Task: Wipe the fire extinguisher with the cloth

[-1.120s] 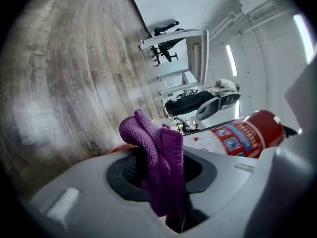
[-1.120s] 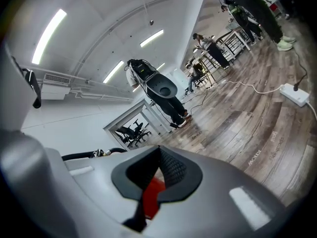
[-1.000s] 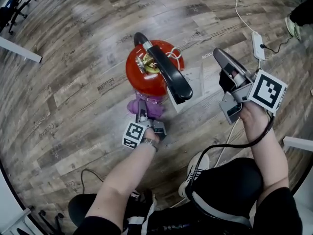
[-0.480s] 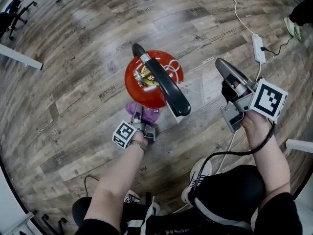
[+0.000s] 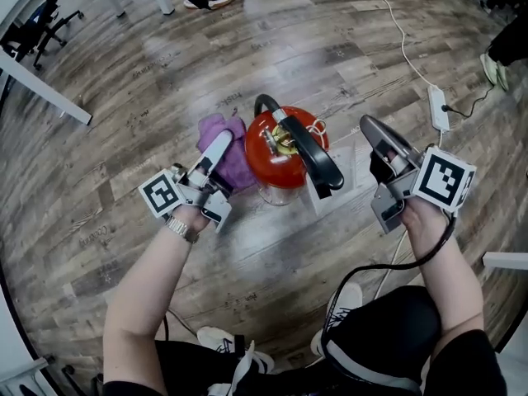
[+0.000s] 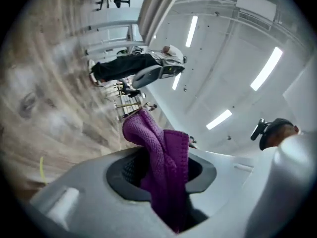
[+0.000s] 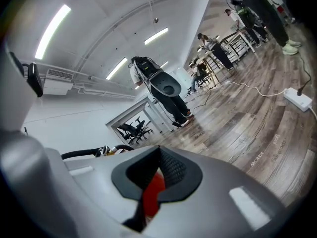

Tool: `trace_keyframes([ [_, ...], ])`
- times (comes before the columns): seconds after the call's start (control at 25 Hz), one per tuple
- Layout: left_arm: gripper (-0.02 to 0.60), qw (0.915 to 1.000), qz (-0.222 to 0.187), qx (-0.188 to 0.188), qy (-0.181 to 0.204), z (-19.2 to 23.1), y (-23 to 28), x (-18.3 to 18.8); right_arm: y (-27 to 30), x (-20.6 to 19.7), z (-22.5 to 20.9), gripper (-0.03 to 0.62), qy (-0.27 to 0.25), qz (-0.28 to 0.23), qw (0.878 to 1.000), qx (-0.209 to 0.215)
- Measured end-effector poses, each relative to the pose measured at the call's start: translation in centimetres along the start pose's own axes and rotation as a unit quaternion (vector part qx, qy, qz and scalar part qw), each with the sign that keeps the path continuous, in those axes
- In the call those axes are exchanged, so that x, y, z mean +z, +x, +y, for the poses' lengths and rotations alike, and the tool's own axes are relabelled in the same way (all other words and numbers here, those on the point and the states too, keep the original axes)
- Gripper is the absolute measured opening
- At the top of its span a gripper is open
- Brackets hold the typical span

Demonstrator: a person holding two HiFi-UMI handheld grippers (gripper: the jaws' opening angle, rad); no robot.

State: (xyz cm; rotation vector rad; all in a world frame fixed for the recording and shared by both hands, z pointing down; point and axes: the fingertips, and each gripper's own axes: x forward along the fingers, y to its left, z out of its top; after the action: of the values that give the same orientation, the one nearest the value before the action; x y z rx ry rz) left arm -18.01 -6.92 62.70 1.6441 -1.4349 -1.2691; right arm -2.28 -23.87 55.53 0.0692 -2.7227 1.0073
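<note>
Two grippers, one busy. Left gripper [image 5: 216, 148] is clamped on a bunched fold of the purple cloth [image 5: 235, 165]. In the left gripper view the knit fills the gap between the pads and flops out past the tips. Right gripper [image 5: 369, 127] has its jaws fully together with nothing held. It hangs off to the right of the fire extinguisher [image 5: 271, 151], near it but not touching.

The fire extinguisher stands upright on the wood floor [image 5: 165, 73], black handle [image 5: 318, 159] on top. The cloth sits at its upper left side, against the red body or just beside it. I can't confirm contact from above.

Handling, my read:
- Fire extinguisher: a rigid metal cylinder, probably heavy. Glossy rounded paint means jaws would slip on the body. It looks tall for its base, so a hard sideways wipe could rock it.
- Best hold is the black handle or the neck under it, using the free right gripper as a brace. Keep clear of the squeeze lever and the small ring [image 5: 316, 126] by the valve.
- Cloth: light, limp and grippy knit, nothing fragile. It will drag and bunch against the paint, and a shallow pinch could pull out. Keep the fold deep in the jaws and let the loose part lead each stroke.
</note>
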Motion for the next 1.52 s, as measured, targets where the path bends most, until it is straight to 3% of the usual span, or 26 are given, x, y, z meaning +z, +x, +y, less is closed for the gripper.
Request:
trace_keyframes([
  [0.12, 0.124, 0.9955, 0.06, -0.055, 0.048, -4.8, 2.2, 2.1, -0.1, 0.0, 0.9, 0.005, -0.005, -0.003, 1.0, 0.005],
  [0.2, 0.123, 0.9821, 0.138, -0.075, 0.105, -7.5, 3.5, 2.4, -0.4, 0.1, 1.3, 0.005, -0.009, -0.004, 1.0, 0.005],
  [0.28, 0.121, 0.9548, 0.222, -0.082, 0.179, -9.5, 4.7, 2.0, -0.6, 0.3, 1.2, 0.005, -0.013, -0.005, 1.0, 0.001],
  [0.36, 0.121, 0.9212, 0.293, -0.09, 0.24, -11.2, 6.0, 1.2, -0.9, 0.4, 1.0, 0.005, -0.013, -0.008, 1.0, -0.005],
  [0.56, 0.12, 0.8345, 0.44, -0.104, 0.315, -13.2, 8.1, -2.6, -0.8, 0.4, 1.1, 0.005, -0.013, -0.008, 1.0, -0.003],
  [0.84, 0.118, 0.7357, 0.537, -0.12, 0.395, -15.0, 9.2, -5.0, -0.2, -2.3, 0.6, 0.005, -0.049, 0.052, 0.997, -0.006],
  [1.04, 0.118, 0.6913, 0.588, -0.153, 0.391, -17.8, 9.0, -7.5, -0.2, -2.7, 0.5, 0.005, -0.056, 0.057, 0.997, -0.001],
  [1.36, 0.118, 0.5961, 0.651, -0.221, 0.414, -23.8, 7.5, -14.9, -0.3, -2.4, -0.5, 0.005, -0.053, 0.051, 0.997, -0.009],
  [1.44, 0.118, 0.5811, 0.664, -0.229, 0.411, -24.2, 7.1, -16.1, -0.3, -2.3, -0.7, 0.005, -0.051, 0.049, 0.997, -0.011],
  [1.52, 0.118, 0.5812, 0.668, -0.228, 0.405, -24.1, 7.0, -16.1, -0.2, -2.2, -0.8, 0.005, -0.05, 0.048, 0.998, -0.01],
])
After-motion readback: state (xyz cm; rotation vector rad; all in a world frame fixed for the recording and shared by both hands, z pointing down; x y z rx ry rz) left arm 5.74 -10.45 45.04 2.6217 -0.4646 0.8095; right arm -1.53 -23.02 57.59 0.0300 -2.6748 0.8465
